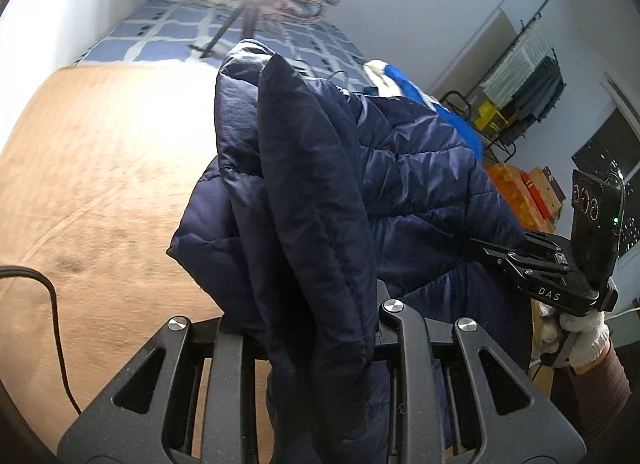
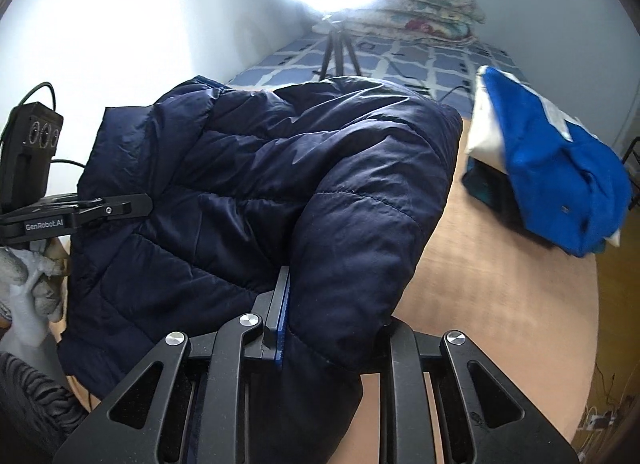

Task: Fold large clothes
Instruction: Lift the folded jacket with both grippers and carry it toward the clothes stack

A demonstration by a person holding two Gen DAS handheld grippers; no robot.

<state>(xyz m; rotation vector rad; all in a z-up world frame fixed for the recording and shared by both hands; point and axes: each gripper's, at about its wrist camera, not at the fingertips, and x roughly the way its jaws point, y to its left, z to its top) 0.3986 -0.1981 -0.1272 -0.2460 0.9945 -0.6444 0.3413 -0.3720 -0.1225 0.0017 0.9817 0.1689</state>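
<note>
Both grippers are clamping the navy puffer jacket [image 2: 256,183], which is hanging bunched just above the round wooden table [image 1: 100,167]: the left gripper [image 1: 308,328] is pinching a thick fold of it, and the right gripper [image 2: 332,328] is biting a padded edge. It is looking light, puffy and slick, so I would judge it apt to slide and spring back, and best held at seams or hems rather than mid-panel. A pile of blue and white clothes [image 2: 552,179] is sitting near the table's far edge, crowding the laying-out room, with a tripod [image 2: 338,51] and a checked bed [image 2: 400,59] beyond.
</note>
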